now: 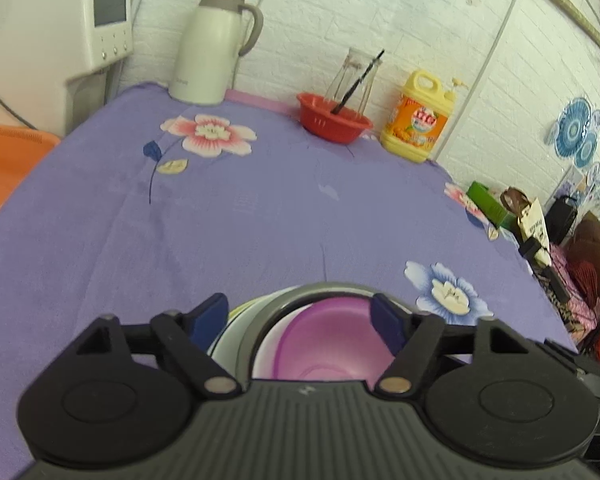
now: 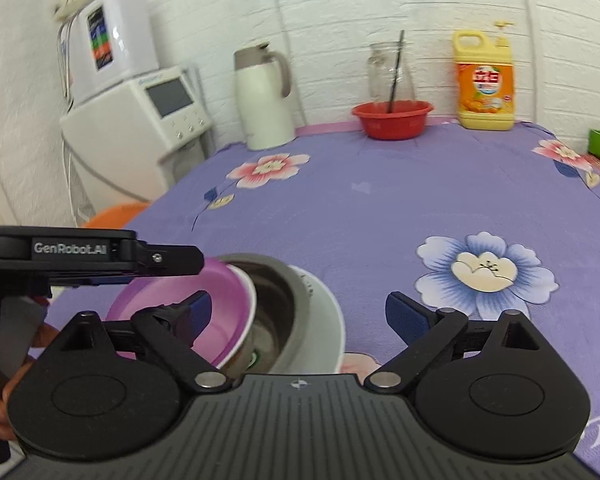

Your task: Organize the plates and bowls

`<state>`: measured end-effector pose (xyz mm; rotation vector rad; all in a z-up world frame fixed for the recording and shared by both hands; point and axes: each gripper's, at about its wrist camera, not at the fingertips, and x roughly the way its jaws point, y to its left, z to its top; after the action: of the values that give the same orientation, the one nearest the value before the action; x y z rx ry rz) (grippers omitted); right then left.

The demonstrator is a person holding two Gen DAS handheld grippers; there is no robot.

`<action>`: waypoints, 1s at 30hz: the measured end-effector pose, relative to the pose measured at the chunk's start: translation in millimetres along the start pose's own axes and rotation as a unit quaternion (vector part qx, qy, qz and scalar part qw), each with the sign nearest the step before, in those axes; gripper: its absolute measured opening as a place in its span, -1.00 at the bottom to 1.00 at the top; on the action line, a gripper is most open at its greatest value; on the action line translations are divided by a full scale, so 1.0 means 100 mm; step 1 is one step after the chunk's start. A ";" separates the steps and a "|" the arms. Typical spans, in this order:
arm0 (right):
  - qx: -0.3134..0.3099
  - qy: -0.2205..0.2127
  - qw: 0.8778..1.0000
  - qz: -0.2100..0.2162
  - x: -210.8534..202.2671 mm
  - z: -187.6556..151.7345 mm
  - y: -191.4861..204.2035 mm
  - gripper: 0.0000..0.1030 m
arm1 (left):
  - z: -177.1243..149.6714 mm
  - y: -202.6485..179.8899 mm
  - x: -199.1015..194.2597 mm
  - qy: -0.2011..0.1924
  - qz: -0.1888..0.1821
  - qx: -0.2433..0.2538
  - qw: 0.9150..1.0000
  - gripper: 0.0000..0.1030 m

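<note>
A stack of bowls sits at the near edge of the purple flowered tablecloth (image 1: 260, 208). A purple bowl (image 1: 332, 344) lies tilted inside a grey metal bowl (image 1: 284, 300), which rests in a white bowl (image 2: 324, 312). In the right wrist view the purple bowl (image 2: 220, 304) leans on the grey bowl (image 2: 284, 292). My left gripper (image 1: 300, 320) is open, its blue pads on either side of the stack, just above it. My right gripper (image 2: 298, 312) is open and empty, right of the stack. The left gripper's body (image 2: 72, 252) shows above the purple bowl.
At the back stand a white thermos jug (image 1: 212, 48), a red basket (image 1: 332, 120) with a glass jar (image 1: 356, 76) behind it, and a yellow detergent bottle (image 1: 420, 120). A white appliance (image 1: 56, 28) and an orange basin (image 1: 8, 164) are at the left. Clutter lies beyond the right edge.
</note>
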<state>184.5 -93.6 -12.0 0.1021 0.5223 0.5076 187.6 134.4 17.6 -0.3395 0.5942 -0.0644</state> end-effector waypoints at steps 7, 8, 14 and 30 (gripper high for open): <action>0.068 -0.046 0.997 0.004 -0.11 -0.03 -0.30 1.00 | 0.03 -0.35 -0.24 -0.084 0.019 -0.008 0.996 0.53; 0.069 -0.046 0.997 -0.001 -0.13 -0.01 -0.32 1.00 | 0.02 -0.41 -0.28 -0.091 0.019 0.003 0.996 0.54; 0.089 -0.049 0.993 -0.057 -0.31 -0.02 -0.36 1.00 | -0.06 -0.67 -0.57 -0.140 0.043 0.034 0.989 0.55; 0.085 -0.083 0.987 -0.108 -1.02 -0.57 -0.27 1.00 | -0.74 -1.11 -1.11 -0.148 0.000 0.071 0.986 0.55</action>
<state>91.8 -169.1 -21.3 0.2460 0.4079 0.2386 58.3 25.0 56.5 -0.2058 0.2933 -0.0553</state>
